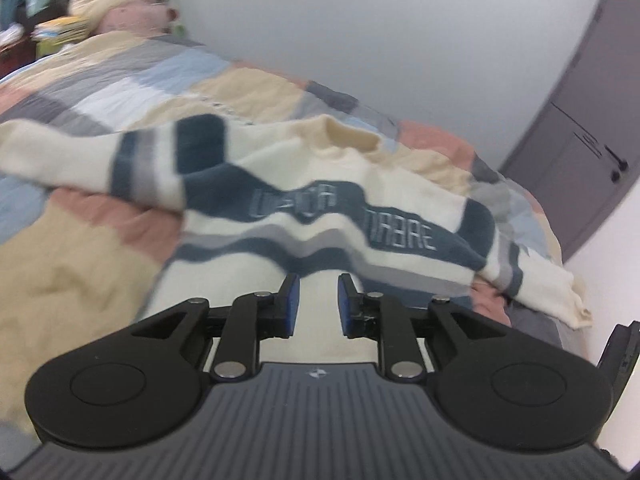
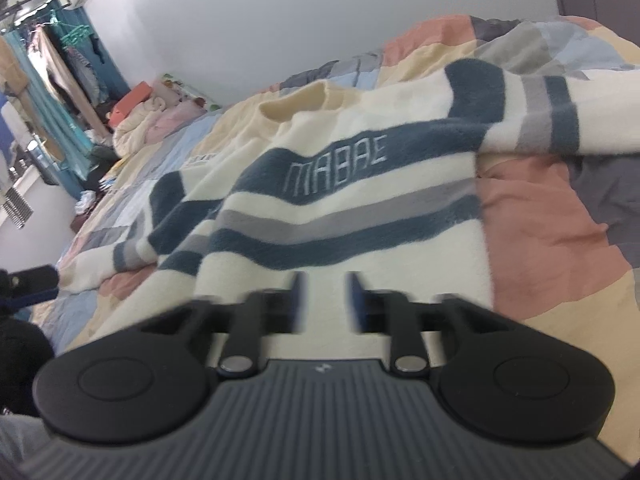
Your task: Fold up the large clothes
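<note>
While the left wrist view looks down over the left gripper [image 1: 318, 300], its fingers [image 1: 291, 304] stand apart with only a cream strip of the sweater [image 1: 320, 216] showing in the gap, and nothing is pinched between the blue pads. So that hand is released, hovering near the hem. The sweater lies front-up on the bed [image 1: 80, 240], spread across the patchwork quilt, collar [image 1: 348, 136] toward the wall, one sleeve [image 1: 80, 156] thrown out to the left of this view and the other trailing to the right toward the bed's edge. That flat, spread lay looks like a set-up for folding: body smoothed, sleeves out to the sides where they can be brought in. This view alone shows the grey door [image 1: 580, 120] and, at the right edge, a black sliver that seems to be the other tool.

Over to the right wrist view, and the right gripper [image 2: 325, 300] is blurred, its fingers [image 2: 298, 300] parted over the cream cloth with nothing clamped, so this one is released too. It sits just above the hem, on the sweater's other half. From here the lettering on the dark band reads more clearly, and one sleeve [image 2: 540, 112] runs off to the right. Only this view gives the far room: hanging clothes [image 2: 60, 72], a bedding pile [image 2: 152, 116], and the left tool's black tip [image 2: 32, 280] at the left edge.
</note>
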Demonstrator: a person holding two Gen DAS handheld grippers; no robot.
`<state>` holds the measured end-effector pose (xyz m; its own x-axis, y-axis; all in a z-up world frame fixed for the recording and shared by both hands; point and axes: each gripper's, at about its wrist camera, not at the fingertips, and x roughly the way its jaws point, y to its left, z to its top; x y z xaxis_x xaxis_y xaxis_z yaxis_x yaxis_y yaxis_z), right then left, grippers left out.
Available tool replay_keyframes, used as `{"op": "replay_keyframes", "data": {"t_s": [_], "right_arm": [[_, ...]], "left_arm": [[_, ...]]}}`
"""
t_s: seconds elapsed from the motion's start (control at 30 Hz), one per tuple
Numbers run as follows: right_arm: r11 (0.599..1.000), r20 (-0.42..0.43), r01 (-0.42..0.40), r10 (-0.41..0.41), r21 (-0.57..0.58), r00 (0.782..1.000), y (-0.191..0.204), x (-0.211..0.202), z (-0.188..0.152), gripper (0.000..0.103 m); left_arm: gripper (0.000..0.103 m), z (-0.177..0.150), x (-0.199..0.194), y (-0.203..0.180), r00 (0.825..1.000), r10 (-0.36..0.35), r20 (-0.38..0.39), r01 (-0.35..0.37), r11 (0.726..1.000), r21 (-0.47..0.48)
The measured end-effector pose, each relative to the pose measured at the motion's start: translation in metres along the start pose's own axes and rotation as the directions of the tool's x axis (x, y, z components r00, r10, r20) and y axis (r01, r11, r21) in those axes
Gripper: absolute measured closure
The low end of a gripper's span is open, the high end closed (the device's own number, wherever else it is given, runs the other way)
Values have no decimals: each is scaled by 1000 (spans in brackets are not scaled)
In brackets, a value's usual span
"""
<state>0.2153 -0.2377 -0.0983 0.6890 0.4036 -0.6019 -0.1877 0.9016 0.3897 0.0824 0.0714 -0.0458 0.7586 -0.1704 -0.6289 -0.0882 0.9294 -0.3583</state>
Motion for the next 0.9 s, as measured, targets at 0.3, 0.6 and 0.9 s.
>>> {"op": "replay_keyframes", "data": {"t_s": [0.3,0.6,0.9], "right_arm": [[998,-20,40,-39,55,999,-17,21,3,40],[997,-18,65,-65,-47,998,-5,53,12,57],[987,-72,120,-128,-103,989,-10,110,11,64]], "left_arm": [[78,-9,94,-18,1000,-13,-13,14,991,129],[78,-29,159,-1,996,-18,-90,34,982,188],[78,-31,195,19,983,-40,-180,60,992,109]]}}
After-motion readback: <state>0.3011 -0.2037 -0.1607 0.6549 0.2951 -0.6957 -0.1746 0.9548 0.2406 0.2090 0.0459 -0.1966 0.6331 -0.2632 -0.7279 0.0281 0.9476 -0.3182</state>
